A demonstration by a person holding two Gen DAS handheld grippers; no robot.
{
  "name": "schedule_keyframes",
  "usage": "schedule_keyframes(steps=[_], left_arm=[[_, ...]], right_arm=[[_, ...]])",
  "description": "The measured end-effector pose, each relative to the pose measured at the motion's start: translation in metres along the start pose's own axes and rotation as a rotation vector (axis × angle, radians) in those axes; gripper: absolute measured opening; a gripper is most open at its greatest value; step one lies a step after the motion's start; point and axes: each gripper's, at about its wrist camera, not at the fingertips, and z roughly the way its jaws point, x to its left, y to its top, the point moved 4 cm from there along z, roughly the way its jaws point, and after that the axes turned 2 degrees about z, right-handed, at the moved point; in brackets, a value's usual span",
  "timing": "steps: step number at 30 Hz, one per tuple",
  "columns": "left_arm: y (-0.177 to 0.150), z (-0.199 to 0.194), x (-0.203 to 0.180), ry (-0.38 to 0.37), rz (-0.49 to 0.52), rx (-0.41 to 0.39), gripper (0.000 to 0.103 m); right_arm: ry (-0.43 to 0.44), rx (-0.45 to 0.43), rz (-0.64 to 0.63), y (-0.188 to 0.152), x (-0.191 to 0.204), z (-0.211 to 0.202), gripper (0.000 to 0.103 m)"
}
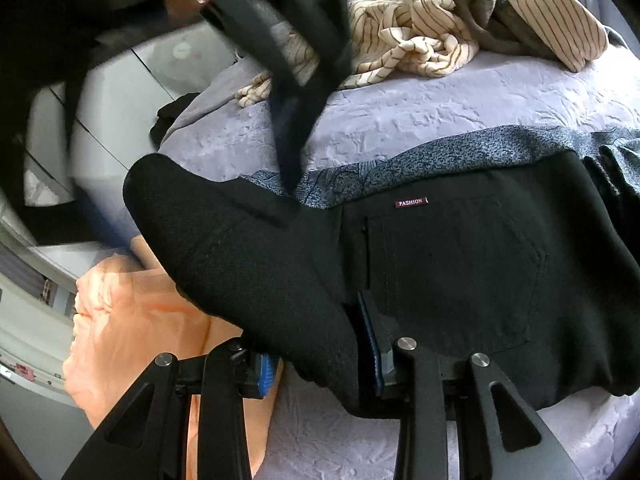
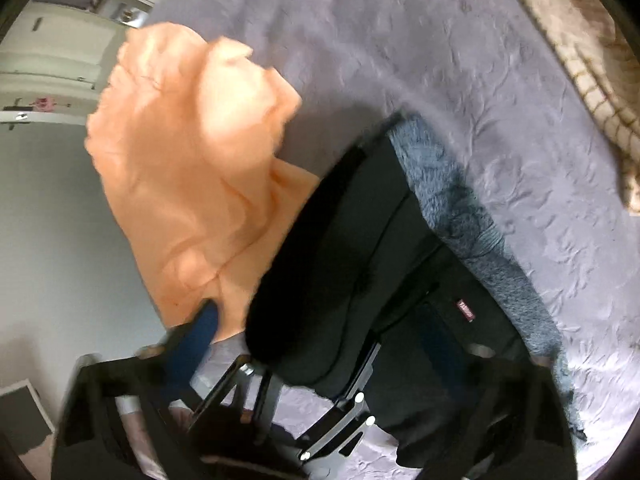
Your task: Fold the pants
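"FASHION" in pale letters on small maroon woven tag, sewn above back pocket of black pants

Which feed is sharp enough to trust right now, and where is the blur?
Left wrist view: mostly sharp, the pants label reads clearly; only the right gripper sweeping across the top is smeared. Right wrist view: motion blur throughout, the orange cloth is soft-edged, fisheye corners dark.
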Motion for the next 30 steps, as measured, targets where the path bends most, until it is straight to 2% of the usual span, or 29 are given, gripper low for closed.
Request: schedule_keyframes(steps=[1,7,13,17,21,26,30], left_arm=[[0.0,-0.001,-0.001,-0.001,0.004,0.004,0.036],[0.021,-0.05,-0.014,-0.019,0.045,-0.111,0.036],[0.061,-0.119,-0.051,-0.074,0.071,-0.242,0.037],[0.086,-0.162,-0.099,-0.147,0.123,-0.331,0.037],[0.099,-0.188,-0.153,-0.192,0.202,-0.376,0.037],[0.097,-0.206,-0.226,-0.257,0.322,-0.377,0.036],[0.088,-0.206,-0.276,-0.275,0.416,-0.353,0.037]], right_arm=[[0.026,0.015,0.028,-0.001,-0.006,0.004,0.022],[0.231,-0.164,0.111,-0.036,-0.04,-0.04,0.021],[0.44,-0.412,0.209,-0.121,-0.095,-0.114,0.021],[0.486,-0.553,0.272,-0.184,-0.137,-0.149,0.021],[0.495,-0.658,0.346,-0.251,-0.186,-0.168,0.021],[0.541,-0.726,0.463,-0.319,-0.246,-0.156,0.021],[0.561,-0.746,0.542,-0.359,-0.289,-0.132,0.021]])
